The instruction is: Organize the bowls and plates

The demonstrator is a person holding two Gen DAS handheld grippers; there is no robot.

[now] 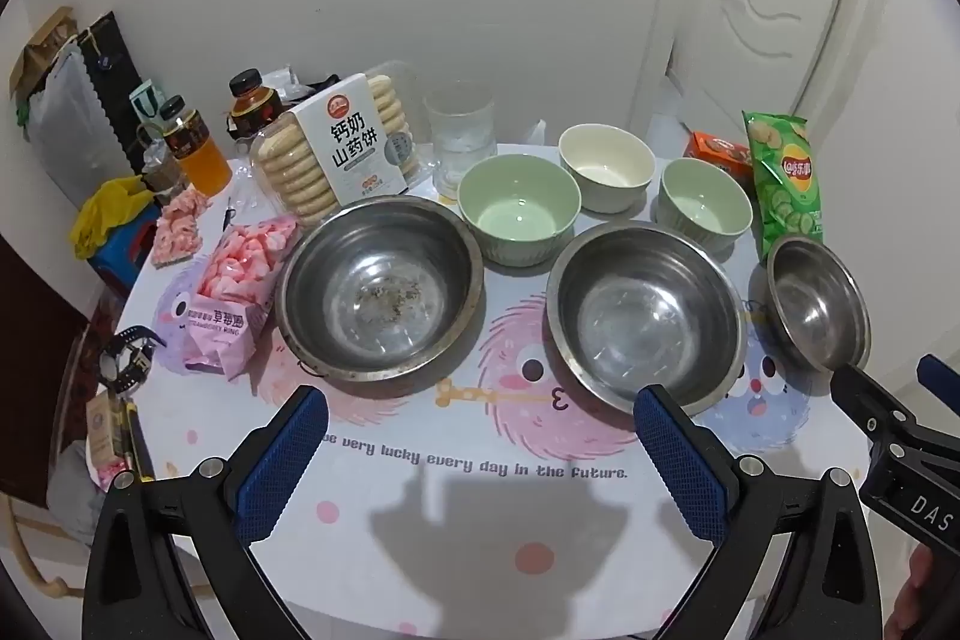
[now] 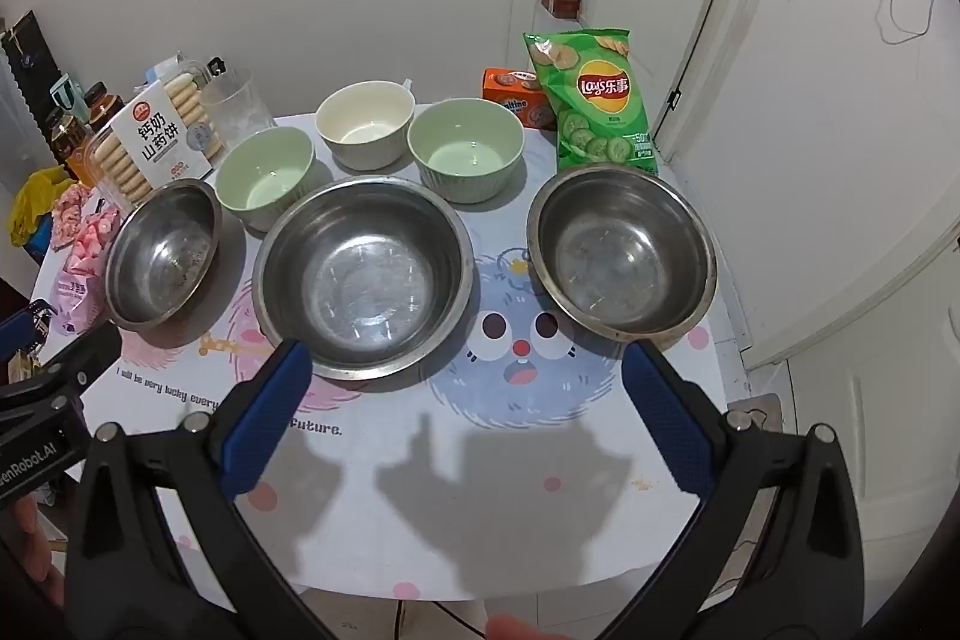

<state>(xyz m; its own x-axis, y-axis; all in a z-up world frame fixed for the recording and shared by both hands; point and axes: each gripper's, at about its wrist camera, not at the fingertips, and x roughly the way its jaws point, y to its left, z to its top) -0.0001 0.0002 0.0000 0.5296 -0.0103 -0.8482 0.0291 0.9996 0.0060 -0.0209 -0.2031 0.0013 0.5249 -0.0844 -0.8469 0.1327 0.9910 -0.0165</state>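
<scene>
Steel bowls (image 2: 363,274) wait; our left gripper (image 1: 480,454) and right gripper (image 2: 465,409) are wide open, empty. Next we grab one.

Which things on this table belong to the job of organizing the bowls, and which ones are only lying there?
For the job: three steel bowls, two green bowls, cream bowl.

Just lying about: chips bag, biscuit box, glass, pink snack bag, orange box, drink bottles.
</scene>
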